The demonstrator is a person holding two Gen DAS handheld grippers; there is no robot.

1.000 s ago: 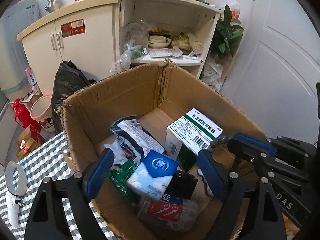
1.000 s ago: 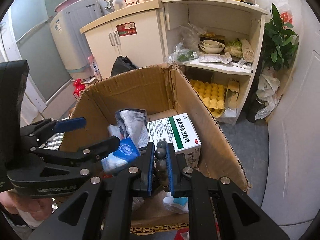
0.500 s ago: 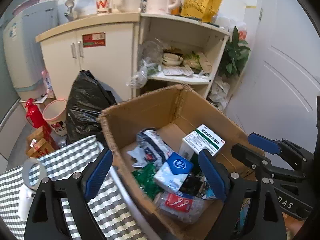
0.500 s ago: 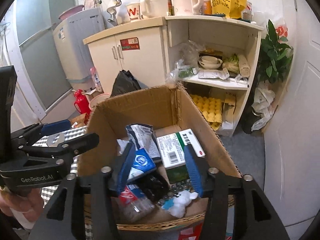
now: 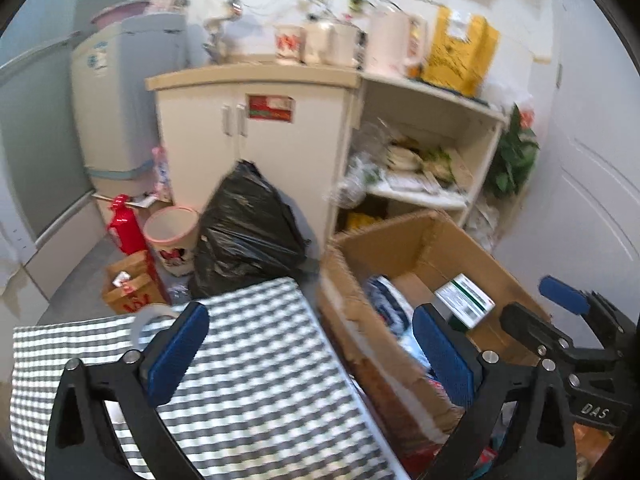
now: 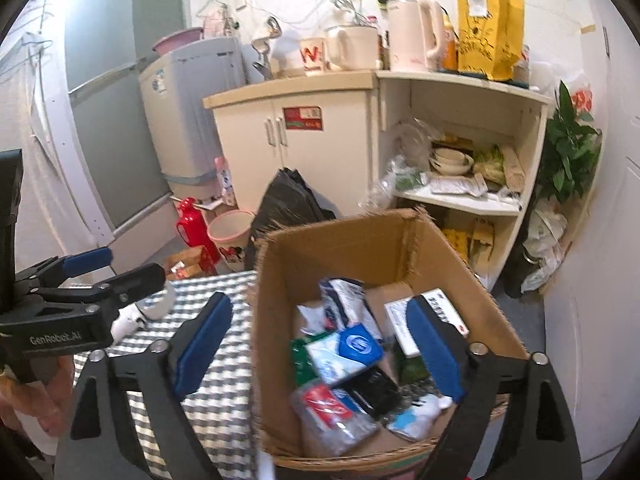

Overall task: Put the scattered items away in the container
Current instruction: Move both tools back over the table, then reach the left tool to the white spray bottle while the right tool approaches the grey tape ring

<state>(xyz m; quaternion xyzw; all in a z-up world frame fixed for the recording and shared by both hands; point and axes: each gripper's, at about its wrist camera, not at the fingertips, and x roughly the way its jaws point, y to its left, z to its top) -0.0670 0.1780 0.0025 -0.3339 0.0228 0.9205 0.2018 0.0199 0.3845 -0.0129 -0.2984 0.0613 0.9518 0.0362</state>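
Both my fingers wide open, empty. Left gripper (image 5: 304,356) hovers over the grey-checked tabletop (image 5: 256,380); white tape roll (image 5: 150,318) just beyond my left finger. Next: centre on the roll, close gently. Right gripper (image 6: 320,348) hangs above the brown cardboard box (image 6: 360,240), items inside.

"GenRobot.AI" on left tongs (image 6: 120,276) — "DAS" on right tongs (image 5: 532,306)
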